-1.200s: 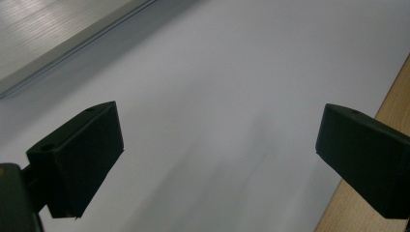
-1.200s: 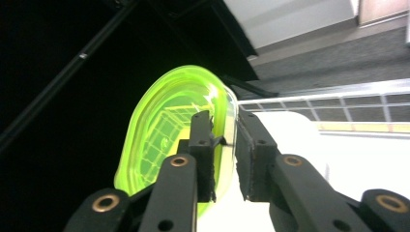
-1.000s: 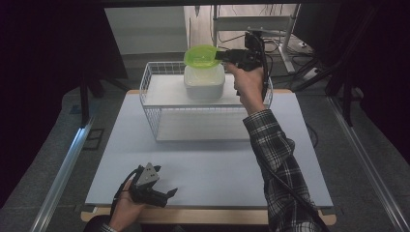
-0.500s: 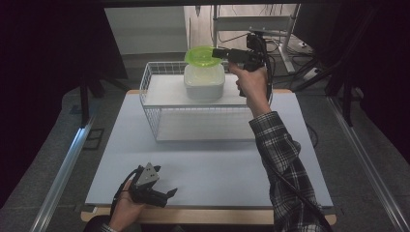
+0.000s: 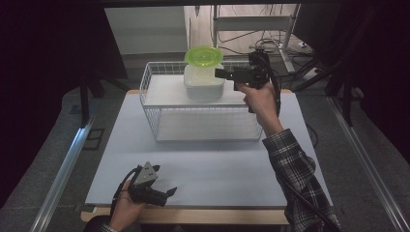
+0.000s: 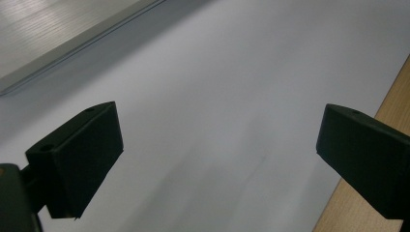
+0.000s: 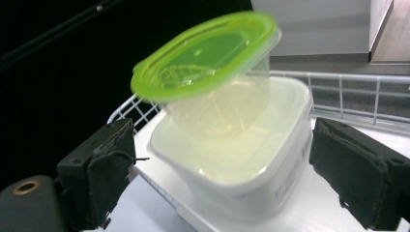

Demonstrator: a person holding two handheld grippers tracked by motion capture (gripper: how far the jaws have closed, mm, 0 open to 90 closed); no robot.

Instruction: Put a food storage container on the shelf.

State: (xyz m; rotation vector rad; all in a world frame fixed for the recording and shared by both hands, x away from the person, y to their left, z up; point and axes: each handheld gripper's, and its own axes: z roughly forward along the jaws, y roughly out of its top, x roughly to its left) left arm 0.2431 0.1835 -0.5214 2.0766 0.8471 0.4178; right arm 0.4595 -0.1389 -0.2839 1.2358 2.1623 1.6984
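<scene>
- At the near left of the table [image 5: 203,159], the left gripper [image 5: 170,192] lay low over the white top, held in the person's left hand [image 5: 126,208], with the grey three-cornered plate [image 5: 146,173] on its upper side.
- Its jaws stood wide apart with nothing between them; in the left gripper view they framed bare white surface, with the wooden table edge [image 6: 392,99] at the right of that view.
- Farther back, near the middle of the table, stood the white wire basket [image 5: 159,123], its upper shelf carrying the containers toward the rear.
- On that shelf sat the white square tub [image 5: 203,83], without a lid, its mouth facing up.
- The clear container with the green lid [image 5: 203,56] rested in the tub's mouth, tilted, its lid leaning toward the left in the right gripper view [image 7: 205,53] and its clear body sunk partly into the tub [image 7: 241,164].
- Just right of the two containers, the right gripper [image 5: 220,74] was held level in the right hand [image 5: 260,96], pointing left at them from beside the basket.
- Its jaws had just been opening and stood wide apart; in the right gripper view they flanked the tub on both sides, and I could not tell whether the pads touched it.
- The plaid sleeve [image 5: 302,188] ran from the bottom right up to that hand.
</scene>
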